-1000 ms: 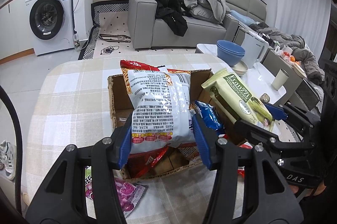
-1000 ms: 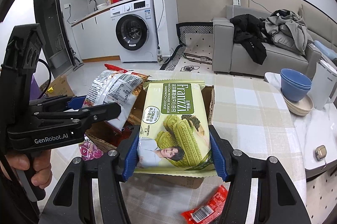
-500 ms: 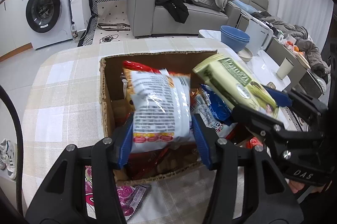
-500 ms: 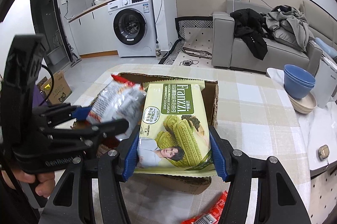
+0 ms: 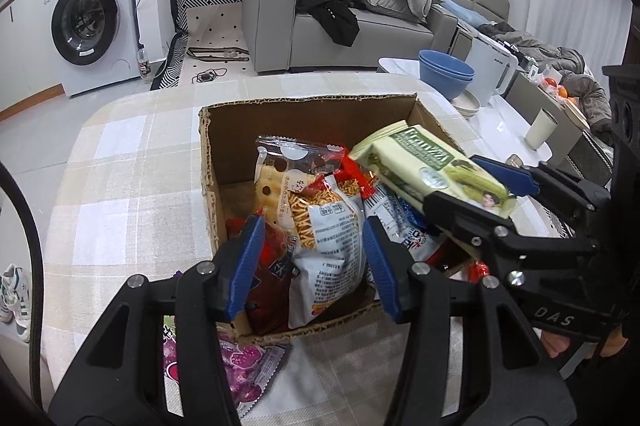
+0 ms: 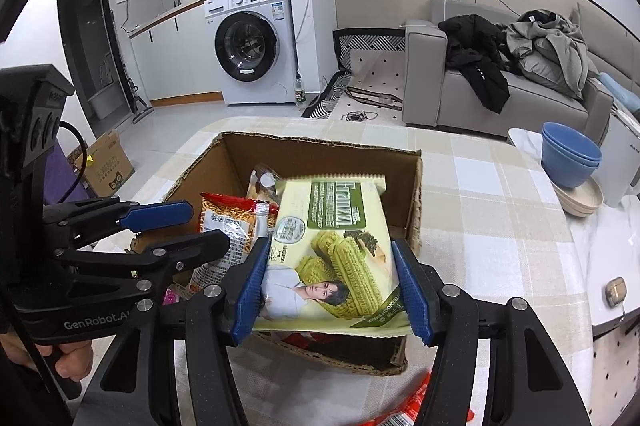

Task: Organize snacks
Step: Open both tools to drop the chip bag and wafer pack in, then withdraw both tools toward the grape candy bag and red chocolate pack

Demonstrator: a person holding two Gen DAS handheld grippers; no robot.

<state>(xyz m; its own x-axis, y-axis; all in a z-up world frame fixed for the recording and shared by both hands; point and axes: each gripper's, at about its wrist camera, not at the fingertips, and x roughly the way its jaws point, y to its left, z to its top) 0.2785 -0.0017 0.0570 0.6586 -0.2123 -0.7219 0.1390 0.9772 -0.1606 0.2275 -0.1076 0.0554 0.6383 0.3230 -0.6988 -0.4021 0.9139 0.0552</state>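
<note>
So the left tool (image 5: 314,258) has its blue pads on either side of a white noodle-snack bag (image 5: 324,238), which sits low in the cardboard box (image 5: 304,113). The bag bulges between the pads, and I'd call that a grip, just one that's about ready to let go since the bag already rests on the pile. The right tool (image 6: 332,286) is clamped on the sides of a green matcha cookie pack (image 6: 332,246), held tilted over the right half of the box, front edge dipping inside. My guess is it's held by the narrow sides so it can slide in flat on top of the rest.

Counts: two tools, one box on the checked table (image 5: 120,165). Inside I can make out the noodle bag, a clear pack of biscuits (image 5: 288,177), a blue pack (image 5: 404,222) and something dark red, so at least four, plus the cookie pack coming in. The pile hides any more. Still outside: one purple candy bag (image 5: 240,366) at the box's near edge, and a red wrapper or two (image 6: 416,410) on the table.
</note>
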